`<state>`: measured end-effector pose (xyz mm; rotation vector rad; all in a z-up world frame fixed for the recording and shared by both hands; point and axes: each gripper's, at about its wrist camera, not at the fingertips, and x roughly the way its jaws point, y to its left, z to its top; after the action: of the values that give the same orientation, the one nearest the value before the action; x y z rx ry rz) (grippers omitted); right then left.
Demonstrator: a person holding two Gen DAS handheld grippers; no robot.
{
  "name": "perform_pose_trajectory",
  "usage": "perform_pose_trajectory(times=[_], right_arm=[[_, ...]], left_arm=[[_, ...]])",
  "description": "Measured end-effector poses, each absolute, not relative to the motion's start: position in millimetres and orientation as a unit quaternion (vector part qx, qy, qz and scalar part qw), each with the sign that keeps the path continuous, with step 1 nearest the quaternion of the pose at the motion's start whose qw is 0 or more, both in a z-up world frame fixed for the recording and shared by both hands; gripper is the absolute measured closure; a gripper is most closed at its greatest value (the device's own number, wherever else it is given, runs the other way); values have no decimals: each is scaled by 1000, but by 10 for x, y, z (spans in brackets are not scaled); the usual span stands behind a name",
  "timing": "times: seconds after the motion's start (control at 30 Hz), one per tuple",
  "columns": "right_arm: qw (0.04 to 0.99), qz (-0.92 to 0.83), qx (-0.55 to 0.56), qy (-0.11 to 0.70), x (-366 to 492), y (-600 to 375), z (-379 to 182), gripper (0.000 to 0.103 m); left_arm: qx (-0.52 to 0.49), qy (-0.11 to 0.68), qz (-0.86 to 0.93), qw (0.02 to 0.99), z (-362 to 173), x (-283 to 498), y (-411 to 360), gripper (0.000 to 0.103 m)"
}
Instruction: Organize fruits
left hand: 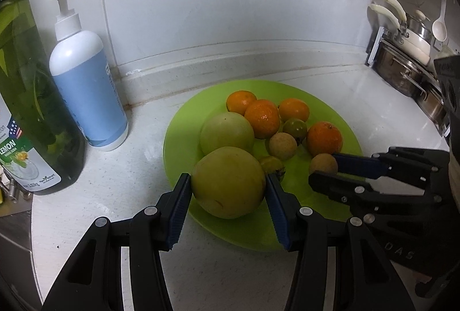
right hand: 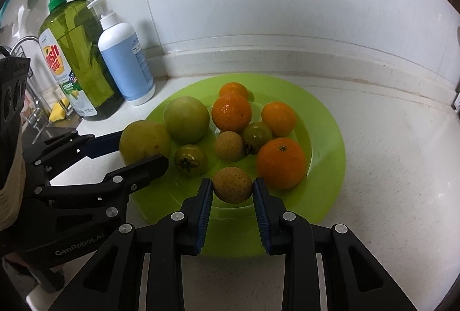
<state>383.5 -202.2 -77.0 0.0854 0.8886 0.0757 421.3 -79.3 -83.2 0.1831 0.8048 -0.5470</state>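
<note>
A glossy lime-green plate, round and shallow, sits on the speckled white tabletop near its back edge, where a raised moulding meets the wall. The left gripper is closed on a large, smooth yellow-green fruit at the plate's near-left rim, its ribbed blue pads pressed to both sides. The right gripper pinches a small, rough, tan-speckled round fruit at the plate's near edge. Further in lie a second pale green fruit, four dimpled, shiny oranges, two dull green persimmon-like fruits with dried calyxes, and another tan fruit. At the back-left stand a white pump bottle with a blue label and a translucent green soap bottle, cut off by the left view's edge. Steel pots at the right are partly hidden.
</note>
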Motion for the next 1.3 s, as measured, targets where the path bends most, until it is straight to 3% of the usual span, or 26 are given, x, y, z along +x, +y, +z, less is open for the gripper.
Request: perform_pose_trajectory(times=[0.43,0.67,0.8,0.97,1.1,1.3], right_arm=[[900,34,48,432,3830,-2050,-788,72],[905,31,48,422,3757,-2071,-711,68],[910,25,49,411,3646,-2079,-615,59],[917,20,53,395,3462,-2082,-467,56],[926,11,54,373,3250,-2077,-308,45],[937,-7,54,344,2838,-2060,-102,38]], left_arm=[[96,373,-260,886,-733,4171,-800,46],[84,370,-245,892,-622,4069,-686,43],[76,365,-226,900,-505,3931,-621,41],[68,349,-206,912,-330,3717,-531,30],[62,333,-195,921,-188,3499,-464,23],[64,305,-171,935,9,3149,-377,12]])
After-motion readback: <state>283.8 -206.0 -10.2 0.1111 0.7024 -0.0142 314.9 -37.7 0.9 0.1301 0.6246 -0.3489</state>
